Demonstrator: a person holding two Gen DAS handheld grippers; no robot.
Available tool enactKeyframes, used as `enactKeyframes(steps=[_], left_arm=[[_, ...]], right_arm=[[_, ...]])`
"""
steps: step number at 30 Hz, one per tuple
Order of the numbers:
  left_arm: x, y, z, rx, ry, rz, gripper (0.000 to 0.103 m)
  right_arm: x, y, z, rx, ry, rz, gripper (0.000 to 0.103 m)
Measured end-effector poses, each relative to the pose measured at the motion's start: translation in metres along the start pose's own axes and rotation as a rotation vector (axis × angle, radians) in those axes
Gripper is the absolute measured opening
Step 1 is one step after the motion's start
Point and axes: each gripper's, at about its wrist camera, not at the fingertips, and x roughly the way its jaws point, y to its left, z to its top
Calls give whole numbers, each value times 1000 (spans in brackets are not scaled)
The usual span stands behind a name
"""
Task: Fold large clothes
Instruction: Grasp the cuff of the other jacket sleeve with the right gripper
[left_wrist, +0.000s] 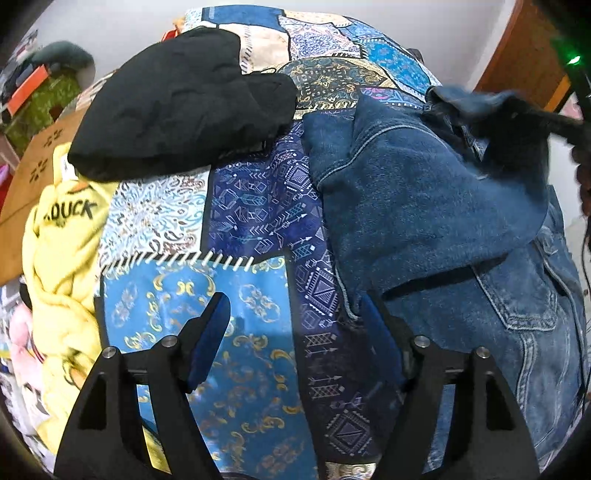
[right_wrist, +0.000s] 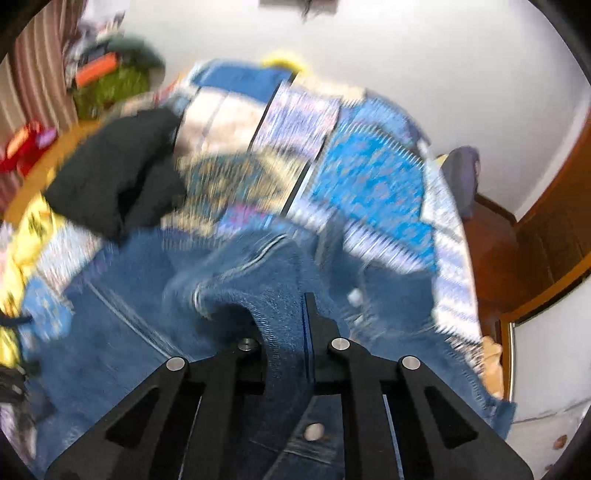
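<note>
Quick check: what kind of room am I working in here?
Likely a bedroom: clothes lie on a bed under a patchwork quilt, namely a denim jacket, a black garment and a yellow one. A wooden door stands beside it.

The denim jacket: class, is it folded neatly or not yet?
Not yet: the denim jacket lies rumpled on the patchwork bedspread, part lifted by the right hand-held gripper.

White wall, wooden door, patchwork bedspread.
</note>
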Motion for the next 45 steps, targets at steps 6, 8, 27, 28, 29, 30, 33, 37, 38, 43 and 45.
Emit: enactKeyframes(steps=[6, 8, 27, 28, 29, 30, 33, 37, 38, 43, 45], left_arm=[[3, -31, 1, 71, 14, -21, 74], [8, -40, 3, 79, 19, 1, 78], [31, -33, 4, -53, -21, 103, 93], [31, -33, 4, -52, -21, 107, 94], [31, -33, 5, -54, -22, 108, 94], [32, -32, 5, -58, -20, 106, 94], [32, -31, 6, -67, -13, 104, 94], [25, -35, 6, -33, 5, 115, 93], [21, -38, 6, -14, 2, 118, 93], [-9, -53, 10, 59, -44, 104, 93], [-28, -62, 15, 87, -86, 95, 93]], right_arm=[[-72, -36, 21, 75, -195, -1, 8], [-82, -45, 16, 96, -220, 2, 8], [-1, -145, -160, 478, 171, 24, 24], [-2, -150, -164, 502, 174, 35, 24], [-3, -153, -167, 513, 173, 31, 25], [-5, -156, -171, 516, 173, 30, 28], [-9, -161, -180, 526, 175, 18, 35], [-16, -163, -185, 538, 191, 38, 37], [-18, -164, -186, 543, 202, 46, 38], [-29, -175, -186, 588, 200, 75, 39], [-39, -179, -185, 599, 179, 52, 40]])
